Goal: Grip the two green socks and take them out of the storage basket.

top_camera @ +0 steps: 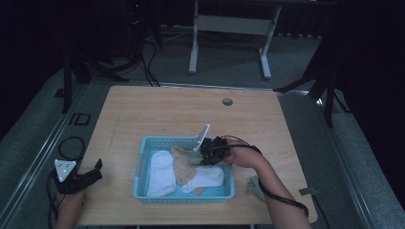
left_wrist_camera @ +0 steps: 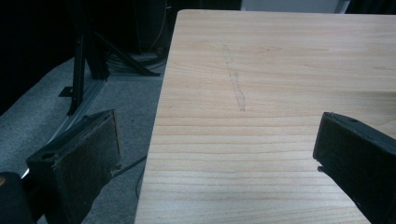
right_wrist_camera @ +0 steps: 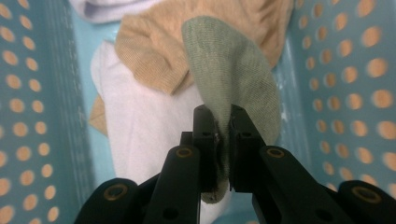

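High view puts a light wooden table (top_camera: 157, 109) at the centre of the frame, with a blue perforated basket (top_camera: 143, 157) on its lower middle part. Inside the basket, one white sock (top_camera: 160, 174) lies along the left side, a tan sock (top_camera: 184, 164) sits in the middle, and another white sock (top_camera: 205, 177) lies across the lower right. The right gripper (top_camera: 210, 153) hangs over the basket's upper right corner, the person's hand and forearm reaching up to it from the bottom right of the frame. A small greenish piece of cloth (top_camera: 254, 185) lies on the table just right of the basket.

Right gripper view, looking along the two black jaws rising from the bottom centre, shows the right gripper (right_wrist_camera: 223, 135) clamped on a green sock (right_wrist_camera: 233, 74): the jaws stand nearly together with the fabric pinched between them, and the sock stands up from them into the upper middle of the frame. It is held above the basket's inside, in front of the tan sock (right_wrist_camera: 154, 60) at the upper centre and a white sock (right_wrist_camera: 135, 126) at the left, with the dotted blue walls (right_wrist_camera: 28, 116) at both sides.

At the lower left of the high view the left gripper (top_camera: 93, 172) sits at the table's edge. Left gripper view shows its jaws wide apart, one at the lower left and one at the lower right, with nothing but bare wood (left_wrist_camera: 261, 116) between them
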The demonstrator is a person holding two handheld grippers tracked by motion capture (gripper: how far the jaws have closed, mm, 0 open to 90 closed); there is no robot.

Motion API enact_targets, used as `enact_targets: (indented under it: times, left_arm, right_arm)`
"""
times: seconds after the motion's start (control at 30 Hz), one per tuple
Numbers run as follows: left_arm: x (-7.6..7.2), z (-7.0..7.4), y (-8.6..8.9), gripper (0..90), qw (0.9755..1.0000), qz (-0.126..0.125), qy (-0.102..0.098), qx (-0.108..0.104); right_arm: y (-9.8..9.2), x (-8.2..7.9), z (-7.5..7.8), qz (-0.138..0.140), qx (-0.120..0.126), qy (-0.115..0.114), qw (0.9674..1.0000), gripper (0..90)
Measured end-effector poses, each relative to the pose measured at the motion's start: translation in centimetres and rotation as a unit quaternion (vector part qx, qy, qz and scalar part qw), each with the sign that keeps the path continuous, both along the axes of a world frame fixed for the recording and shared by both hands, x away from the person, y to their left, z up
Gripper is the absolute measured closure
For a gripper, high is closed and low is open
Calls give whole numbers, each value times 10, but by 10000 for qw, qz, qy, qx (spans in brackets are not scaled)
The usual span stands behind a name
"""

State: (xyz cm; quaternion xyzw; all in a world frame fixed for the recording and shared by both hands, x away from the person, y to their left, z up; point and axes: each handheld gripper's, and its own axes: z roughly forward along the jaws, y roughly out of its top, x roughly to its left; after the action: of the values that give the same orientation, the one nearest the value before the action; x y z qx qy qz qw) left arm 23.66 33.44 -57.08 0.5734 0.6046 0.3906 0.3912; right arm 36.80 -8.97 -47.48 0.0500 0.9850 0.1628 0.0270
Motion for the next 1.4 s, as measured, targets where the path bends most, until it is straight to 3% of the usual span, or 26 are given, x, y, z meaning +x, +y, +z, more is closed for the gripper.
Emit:
enact_targets:
  times: [0.47, 0.73, 1.2, 1.4]
  left_arm:
    - [0, 0, 0, 4, 10000, 11, -1, 9]
    - [0, 0, 0, 3, 10000, 13, 1, 20]
    - [0, 0, 0, 4, 10000, 17, -4, 23]
    - [0, 0, -1, 4, 10000, 14, 1, 30]
  right_arm:
    - [-7, -7, 39, 47, 382, -179, 9991, 838]
    - [-14, -11, 53, 53, 419, -271, 9987, 837]
    - [-46, -10, 91, -196, 696, -508, 9961, 837]
    - [-63, -10, 99, -357, 679, -611, 9952, 837]
